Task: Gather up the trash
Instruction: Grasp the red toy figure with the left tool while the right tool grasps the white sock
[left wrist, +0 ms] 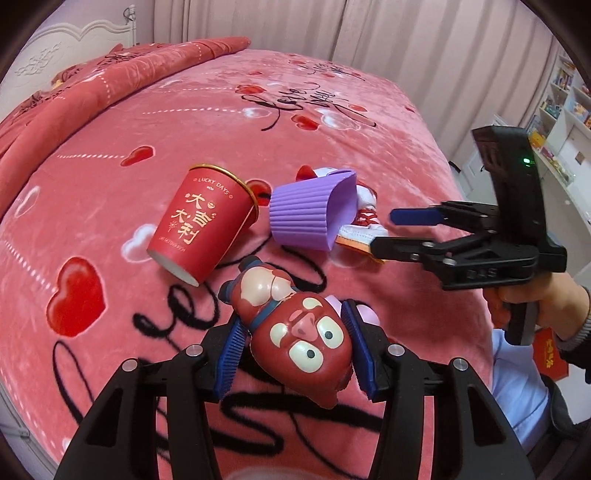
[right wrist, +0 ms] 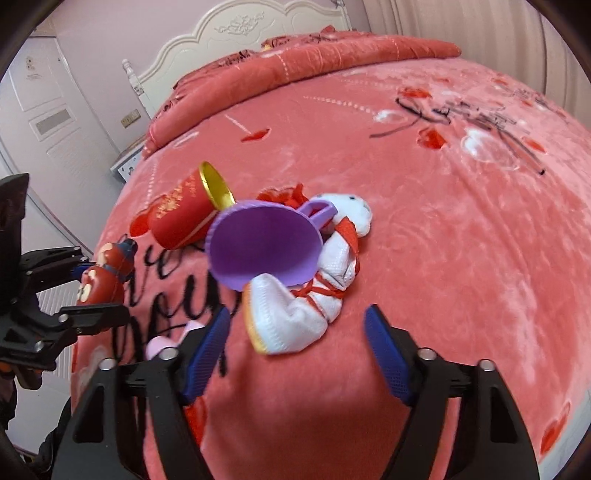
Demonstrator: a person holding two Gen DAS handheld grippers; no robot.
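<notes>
Pink blanket (right wrist: 461,258) spreads wide beyond the clutter. Left gripper (left wrist: 295,354) clamps the toy figure (left wrist: 306,339); right gripper (right wrist: 295,339) gapes, seemingly just short of the white plush (right wrist: 295,317) beside the purple cup (right wrist: 262,247) and red cup (left wrist: 201,225).

A wide bed fills most of both views, covered by a plush salmon-pink blanket (left wrist: 369,122) printed with red and white hearts and looping black script. Along its far side lies a rolled, darker coral-red quilt (right wrist: 295,62) with a dotted white line. Behind that stands a cream-white carved headboard (right wrist: 240,26) with a scalloped top and raised floral ornament. Pale pink-beige pleated curtains (left wrist: 424,48) hang the full height of the wall past the bed. At one side stands a white open shelving unit (left wrist: 565,99) packed with small colourful items, too blurred to identify. By the headboard is a white panelled door (right wrist: 40,110), set in a soft pink wall (right wrist: 103,37). The light is even and soft.
</notes>
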